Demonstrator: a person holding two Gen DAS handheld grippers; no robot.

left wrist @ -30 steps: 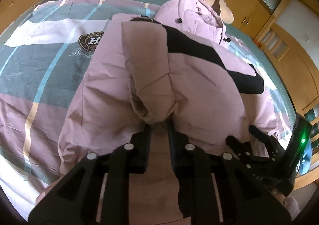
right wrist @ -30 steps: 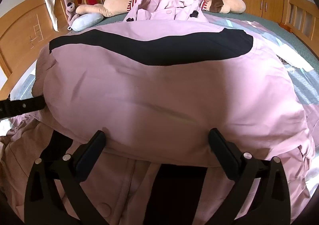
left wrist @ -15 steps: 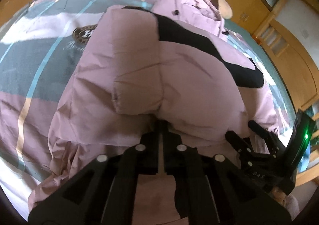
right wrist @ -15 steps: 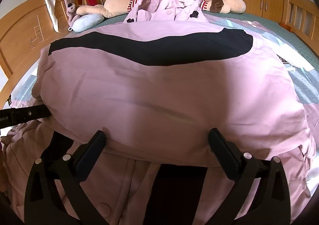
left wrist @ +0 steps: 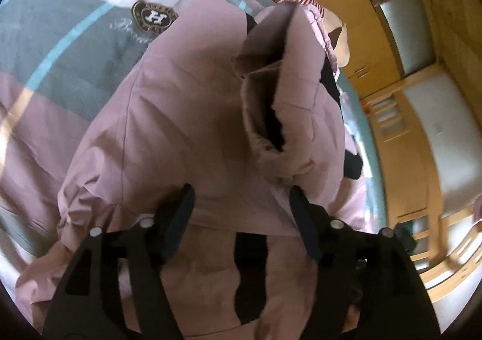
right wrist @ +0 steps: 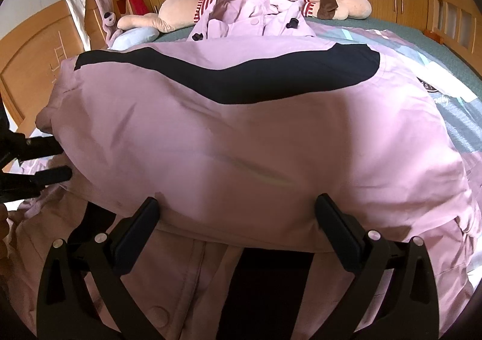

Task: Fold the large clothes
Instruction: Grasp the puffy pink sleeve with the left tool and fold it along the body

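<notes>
Left tongs (left wrist: 242,209) spread wide, gripping nothing, fingertips just at the near folded edge of the pink puffer jacket (left wrist: 186,117); right tongs (right wrist: 236,219) likewise gaping and empty at that edge, jacket lying on the bed (right wrist: 452,50) over the plaid quilt (left wrist: 60,47). Lower half already flipped up over the body, a sleeve (left wrist: 268,105) standing loosely on top with the cuff opening toward the camera, so probably about midway: sleeve tuck, another fold and flattening left. Long axis running away from the tongs toward the hood (right wrist: 256,17) by the plush toy (right wrist: 340,5), black band (right wrist: 241,74) lying crosswise.
</notes>
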